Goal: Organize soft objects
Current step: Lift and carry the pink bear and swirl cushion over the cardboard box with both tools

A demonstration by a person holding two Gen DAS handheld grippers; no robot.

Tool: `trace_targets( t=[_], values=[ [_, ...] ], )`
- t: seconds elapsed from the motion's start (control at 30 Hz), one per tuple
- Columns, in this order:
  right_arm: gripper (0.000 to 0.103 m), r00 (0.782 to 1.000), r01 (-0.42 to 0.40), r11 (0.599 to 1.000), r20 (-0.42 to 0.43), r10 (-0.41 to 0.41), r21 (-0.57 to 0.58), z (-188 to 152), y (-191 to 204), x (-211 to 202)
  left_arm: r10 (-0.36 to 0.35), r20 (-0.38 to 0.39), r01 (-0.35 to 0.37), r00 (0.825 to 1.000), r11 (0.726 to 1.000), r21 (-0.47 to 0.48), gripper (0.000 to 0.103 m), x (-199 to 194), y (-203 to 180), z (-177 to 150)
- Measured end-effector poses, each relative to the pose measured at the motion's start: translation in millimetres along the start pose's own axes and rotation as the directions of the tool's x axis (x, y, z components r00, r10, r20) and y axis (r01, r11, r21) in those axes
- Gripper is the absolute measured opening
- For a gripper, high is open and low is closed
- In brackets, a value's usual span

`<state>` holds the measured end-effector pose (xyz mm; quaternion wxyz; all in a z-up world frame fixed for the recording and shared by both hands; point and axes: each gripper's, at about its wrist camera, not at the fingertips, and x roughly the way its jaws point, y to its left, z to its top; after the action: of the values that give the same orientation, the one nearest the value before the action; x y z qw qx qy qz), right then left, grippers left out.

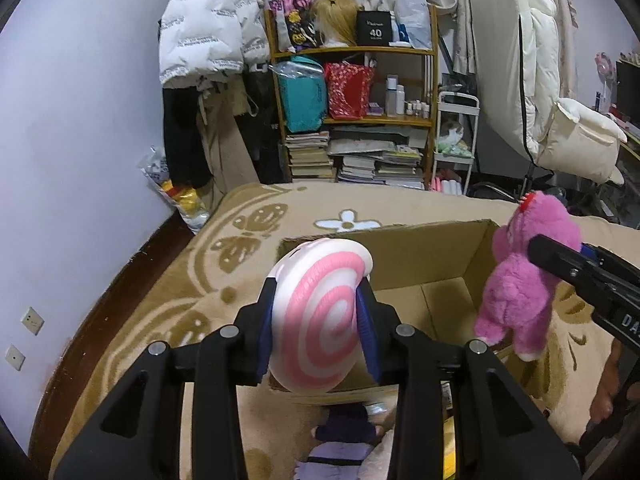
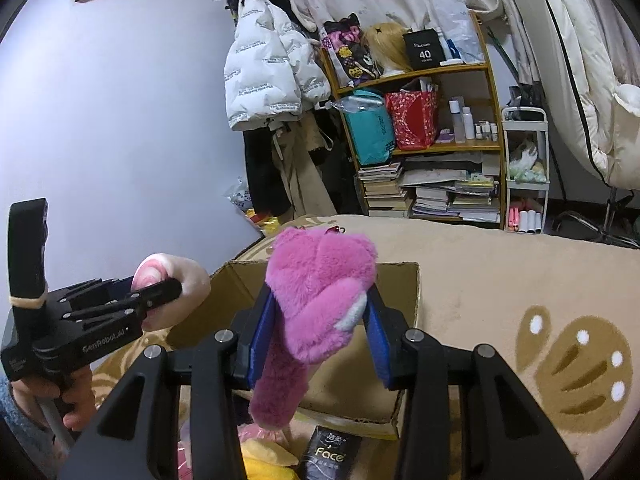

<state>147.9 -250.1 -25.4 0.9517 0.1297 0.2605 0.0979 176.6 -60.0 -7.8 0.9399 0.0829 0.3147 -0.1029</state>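
Where cardboard gapes, fluffy bear (image 2: pixel 320 300) dangles.

Cluttered home bedroom, bookshelf (image 1: pixel 352 92), hanging white jacket (image 1: pixel 208 20), patterned blanket (image 1: pixel 160 300)

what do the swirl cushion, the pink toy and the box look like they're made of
Swirl cushion: smooth, matte and squishy-looking, probably foam or soft fabric; the left gripper clamps its sides.
Pink plush toy: long fluffy synthetic fur with a white patch, held in the right gripper.
Box: plain brown corrugated cardboard, judging by its raw flap edges and matte surface.
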Motion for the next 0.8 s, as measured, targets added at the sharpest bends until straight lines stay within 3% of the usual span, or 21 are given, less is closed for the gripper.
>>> trace_targets(
  t=[0.27, 0.3, 0.37, 0.43, 0.5, 0.63, 0.8],
  values=[
    [0.047, 0.998, 0.018, 1.000, -0.062, -0.017, 0.019, -6, -7, 17, -0.007, -0.061, 0.011, 0.998, 0.998, 0.059, 0.048, 21, -17, -8],
    [0.048, 0.998, 0.014, 1.000, -0.066, -0.013, 0.019, -6, -8, 18, -0.013, -0.070, 0.017, 0.997, 0.998, 0.053, 0.054, 23, -17, -8],
    [0.053, 0.997, 0.008, 1.000, -0.077, -0.007, 0.017, -6, -9, 18, -0.020, -0.076, 0.023, 0.997, 0.999, 0.039, 0.065, 24, -15, -10],
    [0.065, 0.997, 0.012, 1.000, -0.081, -0.010, 0.019, -7, -9, 18, -0.004, -0.053, 0.006, 0.999, 0.999, 0.035, 0.077, 20, -15, -10],
    [0.068, 0.997, 0.011, 1.000, -0.083, -0.009, 0.026, -7, -10, 15, 0.009, -0.036, -0.008, 0.999, 1.000, 0.028, 0.086, 16, -13, -9],
    [0.087, 0.996, 0.016, 0.999, -0.090, -0.013, 0.035, -5, -10, 8, 0.029, -0.019, -0.029, 0.999, 1.000, -0.001, 0.094, 7, -5, -6],
    [0.099, 0.997, 0.024, 0.999, -0.076, -0.022, 0.030, -2, -6, -6, 0.049, -0.023, -0.050, 0.999, 0.998, -0.030, 0.098, -3, 6, -5]
  ],
)
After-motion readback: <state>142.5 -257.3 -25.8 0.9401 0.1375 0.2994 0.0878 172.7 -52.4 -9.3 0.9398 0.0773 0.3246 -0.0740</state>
